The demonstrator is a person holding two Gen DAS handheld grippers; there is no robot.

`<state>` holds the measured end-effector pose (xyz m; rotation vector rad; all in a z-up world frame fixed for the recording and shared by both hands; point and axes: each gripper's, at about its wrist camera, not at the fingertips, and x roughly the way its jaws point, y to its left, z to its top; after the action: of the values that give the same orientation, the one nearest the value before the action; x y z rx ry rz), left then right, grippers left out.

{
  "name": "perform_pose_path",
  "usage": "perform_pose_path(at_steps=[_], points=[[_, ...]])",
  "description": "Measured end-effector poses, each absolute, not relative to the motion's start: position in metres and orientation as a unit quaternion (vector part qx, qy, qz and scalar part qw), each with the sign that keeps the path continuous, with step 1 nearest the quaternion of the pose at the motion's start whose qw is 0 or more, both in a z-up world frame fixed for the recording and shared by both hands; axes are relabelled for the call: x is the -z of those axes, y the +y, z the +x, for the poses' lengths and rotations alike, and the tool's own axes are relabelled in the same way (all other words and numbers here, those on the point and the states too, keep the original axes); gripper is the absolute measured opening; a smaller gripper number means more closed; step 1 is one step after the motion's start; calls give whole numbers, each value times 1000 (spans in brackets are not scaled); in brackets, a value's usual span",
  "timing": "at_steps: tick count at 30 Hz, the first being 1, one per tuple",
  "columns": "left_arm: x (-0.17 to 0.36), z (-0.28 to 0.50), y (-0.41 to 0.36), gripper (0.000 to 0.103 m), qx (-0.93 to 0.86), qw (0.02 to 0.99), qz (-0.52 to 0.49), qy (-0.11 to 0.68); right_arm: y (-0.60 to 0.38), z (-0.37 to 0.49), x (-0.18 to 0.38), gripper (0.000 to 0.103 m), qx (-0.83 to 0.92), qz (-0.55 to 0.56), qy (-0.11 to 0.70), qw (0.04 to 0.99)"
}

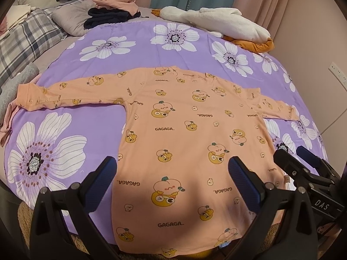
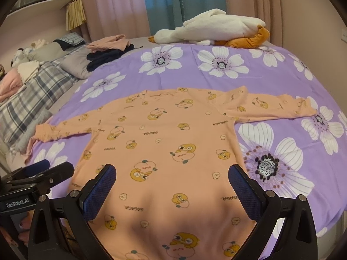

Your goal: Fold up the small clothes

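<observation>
**Obs. 1:** Fingers on both tools stood spread wide, nothing between them. Left gripper (image 1: 172, 168) hung above the lower half of the orange shirt (image 1: 190, 134), its blue pads (image 1: 244, 184) framing a printed peach-and-frog figure. Did the right one match?

**Obs. 2:** Yes. Right gripper (image 2: 172, 176) was gaping too, over the same hem region of the shirt (image 2: 164, 143), slightly toward the garment's right edge. Whether either tool touched the cloth could not be told; both appeared above it.

**Obs. 1:** Shirt position: laid flat on the purple flowered sheet (image 1: 65, 130), hem toward the cameras, neckline away. Both sleeves were stretched out sideways, unfolded. Hem reached the near edge of the bed.

**Obs. 2:** Confirmed. The left cuff lay near a pink cloth (image 2: 29, 147) at the sheet's border. Print read "GAGAGA" in several places.

**Obs. 1:** Each gripper showed in the other's view: the right one at the right margin of the left wrist camera, beside the shirt's side seam.

**Obs. 2:** Background noted: white plush goose (image 2: 216, 28) with orange feet at the far side, a pile of dark and pink folded clothes (image 2: 108, 52) near the plaid pillow (image 2: 32, 91), curtains (image 2: 169, 4) behind.
</observation>
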<state>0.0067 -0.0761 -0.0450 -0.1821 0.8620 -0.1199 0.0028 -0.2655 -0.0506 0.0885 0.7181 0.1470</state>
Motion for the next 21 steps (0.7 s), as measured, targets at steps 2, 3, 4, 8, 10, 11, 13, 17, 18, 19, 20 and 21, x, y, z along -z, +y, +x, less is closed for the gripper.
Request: perform_pose_path(at_steps=[2, 3, 4, 8, 10, 11, 13, 17, 18, 19, 20, 21], points=[[44, 6, -76, 103, 59, 903, -88, 417, -266, 3, 51, 102, -74, 43, 350, 933], [44, 6, -76, 103, 59, 902, -88, 417, -266, 3, 51, 102, -74, 43, 350, 933], [44, 6, -76, 103, 59, 902, -88, 418, -266, 3, 51, 102, -74, 44, 350, 933], [43, 6, -78, 103, 59, 901, -87, 420, -266, 3, 51, 102, -74, 44, 350, 933], [43, 7, -79, 103, 61, 901, -86, 420, -266, 2, 50, 102, -74, 45, 350, 933], [43, 7, -79, 103, 61, 901, -86, 421, -266, 2, 50, 102, -74, 45, 350, 933], [43, 8, -80, 103, 62, 900, -86, 422, -266, 2, 50, 102, -73, 46, 351, 932], [44, 9, -81, 103, 62, 900, -86, 424, -265, 2, 49, 102, -73, 49, 352, 932], [44, 10, -81, 103, 62, 899, -87, 424, -266, 2, 48, 102, -74, 51, 352, 932], [44, 10, -82, 103, 63, 899, -87, 425, -266, 3, 48, 102, -74, 53, 353, 931], [45, 11, -82, 103, 62, 899, -87, 426, -267, 3, 49, 102, -74, 53, 353, 931], [45, 11, -82, 103, 62, 898, -87, 426, -268, 3, 49, 102, -73, 54, 353, 931]])
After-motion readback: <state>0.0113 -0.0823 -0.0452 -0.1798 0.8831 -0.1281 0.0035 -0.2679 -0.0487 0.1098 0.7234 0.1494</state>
